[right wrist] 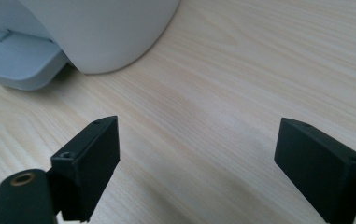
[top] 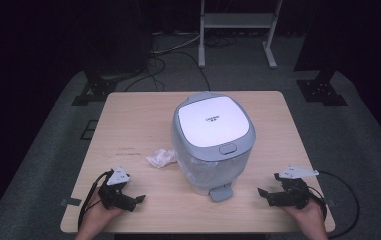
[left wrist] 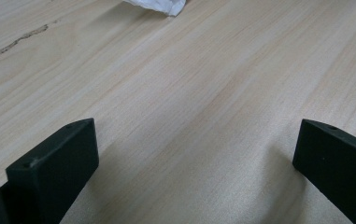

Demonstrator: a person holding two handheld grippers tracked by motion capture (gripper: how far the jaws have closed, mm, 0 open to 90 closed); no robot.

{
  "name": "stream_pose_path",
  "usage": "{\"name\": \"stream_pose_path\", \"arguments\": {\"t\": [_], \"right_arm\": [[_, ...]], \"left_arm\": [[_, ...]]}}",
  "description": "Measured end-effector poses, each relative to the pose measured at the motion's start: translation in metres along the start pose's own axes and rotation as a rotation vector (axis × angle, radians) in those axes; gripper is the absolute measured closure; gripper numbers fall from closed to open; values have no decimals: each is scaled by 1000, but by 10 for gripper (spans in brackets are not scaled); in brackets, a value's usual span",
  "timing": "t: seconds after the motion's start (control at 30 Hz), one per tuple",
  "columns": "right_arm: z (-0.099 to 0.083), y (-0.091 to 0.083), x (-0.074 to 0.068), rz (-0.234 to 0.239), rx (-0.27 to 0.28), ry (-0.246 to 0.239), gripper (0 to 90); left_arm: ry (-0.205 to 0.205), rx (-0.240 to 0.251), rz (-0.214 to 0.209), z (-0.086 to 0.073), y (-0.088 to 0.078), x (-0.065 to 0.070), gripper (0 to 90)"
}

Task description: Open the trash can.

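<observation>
A grey pedal bin [top: 213, 135] with a white lid stands shut in the middle of the wooden table [top: 138, 115], its foot pedal [top: 221, 192] pointing toward the front edge. A crumpled white paper [top: 161, 157] lies on the table just left of the bin. My left gripper [top: 139, 200] rests low at the front left, open, with bare wood between its jaws [left wrist: 196, 140]; the paper [left wrist: 159, 4] lies well ahead of it. My right gripper [top: 263, 194] sits at the front right, open and holding nothing [right wrist: 199, 140]. Ahead and to its left are the bin's wall [right wrist: 105, 28] and pedal [right wrist: 17, 60].
A dark scuff mark [top: 128, 150] runs across the wood left of the paper. Behind the table a white metal stand [top: 238, 22] and loose cables [top: 163, 55] sit on the dark floor. Both hands are close to the table's front edge.
</observation>
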State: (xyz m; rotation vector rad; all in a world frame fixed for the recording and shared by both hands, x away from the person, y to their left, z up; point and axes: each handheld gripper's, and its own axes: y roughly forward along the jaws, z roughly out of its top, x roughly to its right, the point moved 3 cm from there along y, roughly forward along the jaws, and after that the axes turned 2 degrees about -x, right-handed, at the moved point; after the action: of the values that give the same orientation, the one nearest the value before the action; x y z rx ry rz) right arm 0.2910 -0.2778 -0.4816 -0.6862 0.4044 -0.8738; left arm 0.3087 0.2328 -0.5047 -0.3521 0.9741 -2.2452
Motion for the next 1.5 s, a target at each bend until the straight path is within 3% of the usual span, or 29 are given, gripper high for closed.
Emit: {"name": "stream_pose_path", "arguments": {"t": [0.3,0.57,0.9,1.03,1.07,1.17,1.5], "right_arm": [[11,-11,-1,10,48,-22,243],[18,-19,-2,50,82,-26,362],[29,-35,0,112,129,-30,607],[36,-43,0,129,137,-21,748],[39,-47,0,150,148,-24,828],[43,-51,-1,166,156,-31,898],[63,-67,-5,260,214,-42,900]], "left_arm": [[0,0,0,0,0,0,0],[0,0,0,0,0,0,0],[1,-1,0,0,0,0,0],[0,1,0,0,0,0,0],[-2,0,0,0,0,0,0],[1,-2,0,0,0,0,0],[1,-2,-1,0,0,0,0]]}}
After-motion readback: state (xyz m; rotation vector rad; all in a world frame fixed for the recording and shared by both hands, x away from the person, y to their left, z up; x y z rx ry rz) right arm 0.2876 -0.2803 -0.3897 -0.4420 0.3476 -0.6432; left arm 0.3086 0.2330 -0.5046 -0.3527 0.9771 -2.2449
